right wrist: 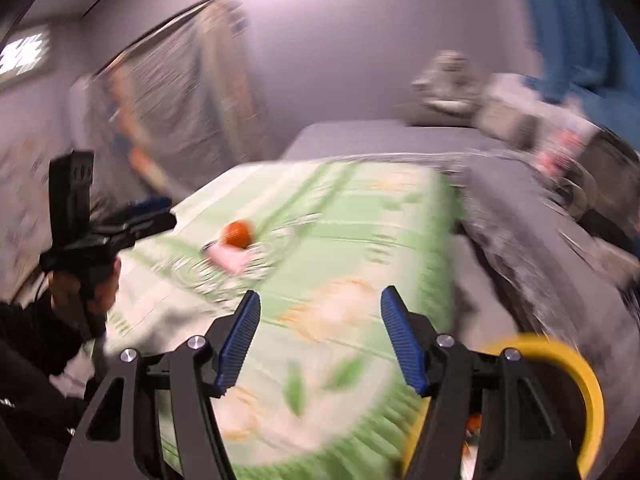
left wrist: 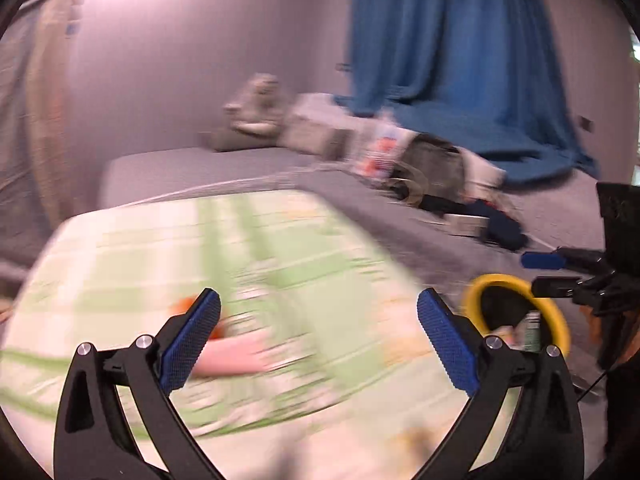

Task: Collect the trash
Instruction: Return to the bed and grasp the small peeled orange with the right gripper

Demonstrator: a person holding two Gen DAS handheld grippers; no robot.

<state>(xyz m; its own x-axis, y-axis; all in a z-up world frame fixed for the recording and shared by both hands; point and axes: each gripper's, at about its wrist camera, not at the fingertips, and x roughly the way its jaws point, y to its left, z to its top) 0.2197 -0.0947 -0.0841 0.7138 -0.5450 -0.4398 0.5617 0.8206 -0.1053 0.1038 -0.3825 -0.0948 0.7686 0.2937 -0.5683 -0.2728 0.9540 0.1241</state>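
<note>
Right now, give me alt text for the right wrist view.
Motion-blurred view: the open right gripper hovers over a green plaid tablecloth holding an orange ball-like item beside a pink scrap. A yellow-rimmed bin sits lower right; the left gripper enters from the left.

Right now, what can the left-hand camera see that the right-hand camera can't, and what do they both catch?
Only the left view shows the blue curtain's full drop and the right gripper from outside. Only the right view shows the left gripper from outside, plus a bright window. Both show the green-checked cloth, the orange item on a pink one, and the yellow-rimmed bin. Both are blurred.
</note>
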